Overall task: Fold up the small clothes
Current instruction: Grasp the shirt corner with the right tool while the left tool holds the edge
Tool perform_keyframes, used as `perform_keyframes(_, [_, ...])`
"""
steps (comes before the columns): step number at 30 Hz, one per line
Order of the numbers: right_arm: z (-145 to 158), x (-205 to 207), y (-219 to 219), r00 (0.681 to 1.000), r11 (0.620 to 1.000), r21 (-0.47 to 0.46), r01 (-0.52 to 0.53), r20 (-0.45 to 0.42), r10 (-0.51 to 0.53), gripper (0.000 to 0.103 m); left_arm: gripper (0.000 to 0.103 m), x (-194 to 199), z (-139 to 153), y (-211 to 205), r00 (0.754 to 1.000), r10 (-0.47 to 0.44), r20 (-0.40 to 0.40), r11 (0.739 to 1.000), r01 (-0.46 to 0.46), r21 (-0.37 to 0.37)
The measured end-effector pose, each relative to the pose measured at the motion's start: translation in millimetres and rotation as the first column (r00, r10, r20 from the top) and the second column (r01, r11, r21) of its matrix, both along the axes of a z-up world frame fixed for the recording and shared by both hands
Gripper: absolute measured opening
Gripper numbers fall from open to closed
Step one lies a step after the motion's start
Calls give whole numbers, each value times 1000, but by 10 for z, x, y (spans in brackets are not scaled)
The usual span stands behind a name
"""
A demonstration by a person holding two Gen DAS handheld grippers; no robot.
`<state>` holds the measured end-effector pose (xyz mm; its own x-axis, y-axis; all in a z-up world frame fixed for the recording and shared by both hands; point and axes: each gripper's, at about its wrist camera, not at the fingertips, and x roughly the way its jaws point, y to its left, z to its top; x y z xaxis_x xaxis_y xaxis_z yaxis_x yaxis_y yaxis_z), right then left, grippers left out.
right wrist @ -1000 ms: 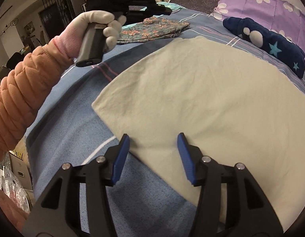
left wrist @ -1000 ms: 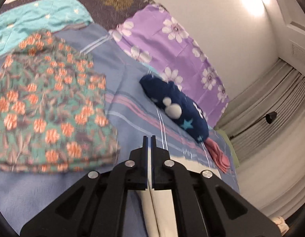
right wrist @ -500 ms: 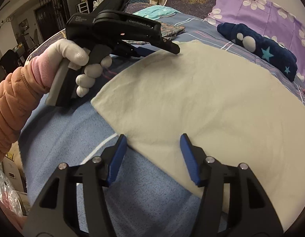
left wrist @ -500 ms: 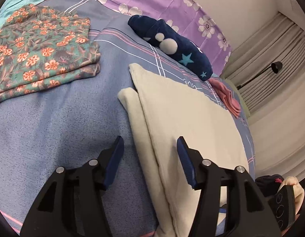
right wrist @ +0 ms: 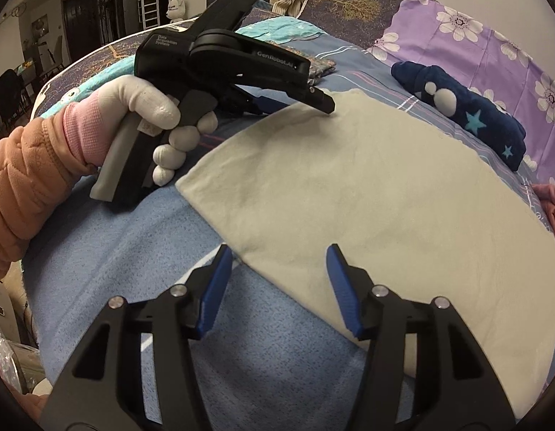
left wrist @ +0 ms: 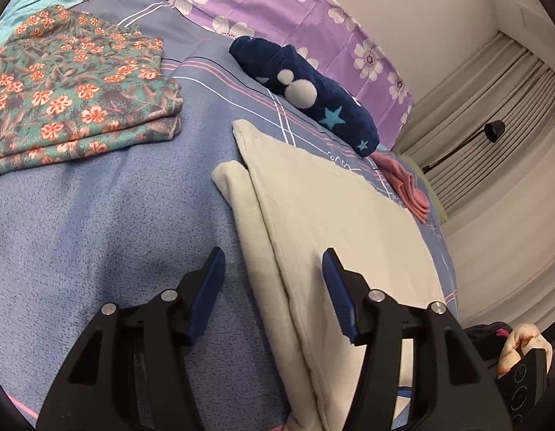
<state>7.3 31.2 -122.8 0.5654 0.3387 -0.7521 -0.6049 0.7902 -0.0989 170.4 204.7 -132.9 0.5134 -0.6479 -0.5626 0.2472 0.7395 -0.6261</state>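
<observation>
A cream cloth lies folded in layers on the blue bedspread; it also shows in the right wrist view. My left gripper is open and empty, its jaws straddling the cloth's left folded edge. In the right wrist view the left gripper hovers over the cloth's far left corner, held by a gloved hand. My right gripper is open and empty, its jaws straddling the cloth's near edge.
A folded floral garment lies at the left. A rolled navy garment with stars lies beyond the cloth, also in the right wrist view. A pink cloth sits at the far right. Purple flowered bedding lines the wall.
My left gripper was shut on the cloth's edge a second ago; it has opened, let the cloth go and come down over the folded edge. The right gripper stayed open in place.
</observation>
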Motion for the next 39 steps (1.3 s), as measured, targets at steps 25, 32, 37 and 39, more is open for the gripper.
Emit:
perform_keyframes(25, [-223,173,1002,963,948,-314,57,266,30,50,56,426,2,-103,995,-70,-76,992,62,-107])
perform_keyframes(32, [-17,310,712,971,986,-155,67,236,-29,6,8,667,82,-172,987,-58,-152,996,47,-76])
perform_keyframes(37, [276,269,239,965,992,7,125,230,-123,4,7,640,331,-357,993,-50,-107,998,45,-54])
perform_keyframes(39, [381,268,47,969,987,84,138,195,-152,3,7,638,431,-454,994,-46,-95,998,41,-50])
